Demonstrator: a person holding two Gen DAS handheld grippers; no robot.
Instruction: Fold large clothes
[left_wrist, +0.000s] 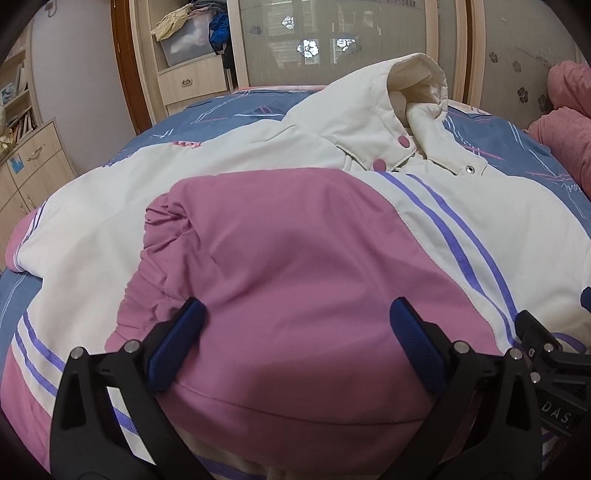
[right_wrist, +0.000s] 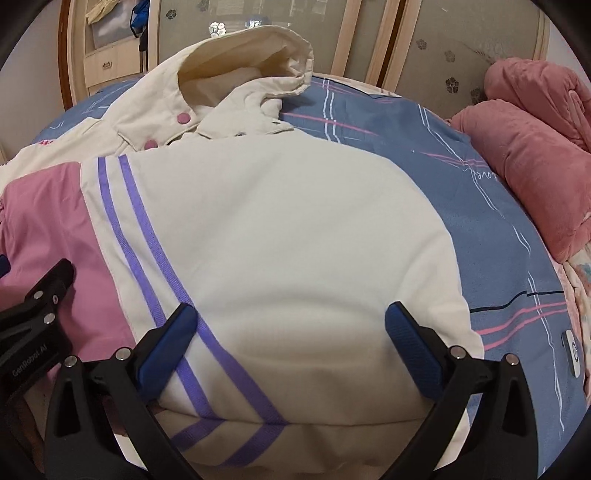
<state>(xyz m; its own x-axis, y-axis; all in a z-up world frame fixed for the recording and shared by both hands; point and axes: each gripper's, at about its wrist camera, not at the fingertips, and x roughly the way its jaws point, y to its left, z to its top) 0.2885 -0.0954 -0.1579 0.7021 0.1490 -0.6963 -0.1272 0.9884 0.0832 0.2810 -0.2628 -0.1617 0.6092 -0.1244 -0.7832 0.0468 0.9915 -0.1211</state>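
Note:
A large white, pink and purple-striped hooded jacket (left_wrist: 280, 236) lies on the bed, its hood (left_wrist: 413, 88) at the far end. A pink sleeve is folded across the body. My left gripper (left_wrist: 295, 332) is open, its blue fingers (left_wrist: 177, 343) spread over the pink folded part near the hem. My right gripper (right_wrist: 291, 332) is open over the white part (right_wrist: 295, 229) beside the purple stripes (right_wrist: 147, 240). Each gripper's body shows at the edge of the other's view (left_wrist: 554, 362) (right_wrist: 33, 321). Neither holds anything.
The jacket lies on a blue bedsheet (right_wrist: 424, 166) with pink and white lines. Pink rolled bedding (right_wrist: 535, 166) sits at the right. A small white device (right_wrist: 574, 350) lies on the sheet. Wardrobe doors (left_wrist: 351, 40) and a shelf with a storage box (left_wrist: 188, 40) stand behind.

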